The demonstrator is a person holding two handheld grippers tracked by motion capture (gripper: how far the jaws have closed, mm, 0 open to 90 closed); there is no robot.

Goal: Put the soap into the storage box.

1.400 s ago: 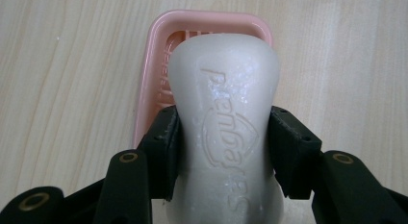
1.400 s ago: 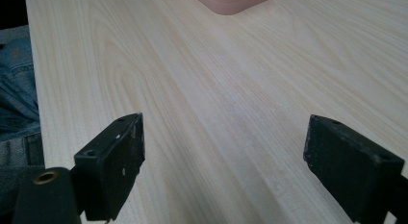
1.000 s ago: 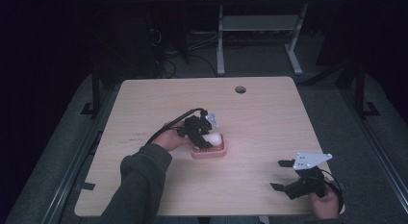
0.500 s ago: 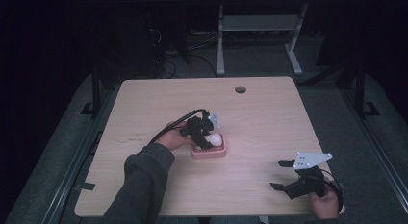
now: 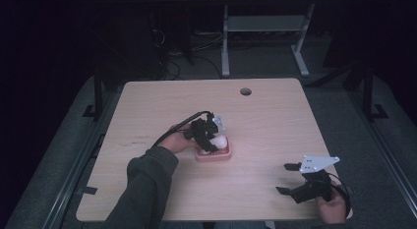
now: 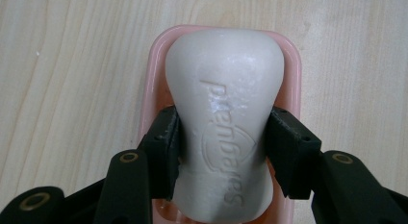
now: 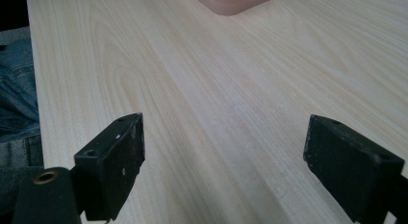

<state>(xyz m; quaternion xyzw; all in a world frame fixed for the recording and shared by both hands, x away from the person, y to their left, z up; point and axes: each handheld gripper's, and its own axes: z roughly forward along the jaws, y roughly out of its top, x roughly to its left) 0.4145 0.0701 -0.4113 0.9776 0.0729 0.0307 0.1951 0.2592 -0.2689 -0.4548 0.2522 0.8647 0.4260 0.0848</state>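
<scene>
Nearest the person, at the right front corner of the wooden surface (image 5: 275,121), the right tongs (image 5: 291,179) rest low with their jaws spread wide apart and nothing between them; in the right gripper view they (image 7: 223,168) frame only bare wood, with a corner of the pink soap dish (image 7: 233,2) far ahead at the top edge. Farther in, near the middle of the surface, the left tongs (image 5: 205,140) are clamped on the white bar of soap (image 5: 219,140), which sits over the pink soap dish (image 5: 214,154). The left gripper view gives the relation that matters: the bar of soap (image 6: 225,118) runs lengthwise straight away from the left tongs (image 6: 222,152), in line with the dish's own long axis, and the jaws press its two long sides at the narrower near part, while the wider far end reaches toward the dish's far rim (image 6: 288,60). Whether the bar already rests on the dish floor or hangs just above it cannot be told. The left hand is plainly the nearer one and has the work; the right is well apart and idle, so any lift or release looks like the left's alone.
</scene>
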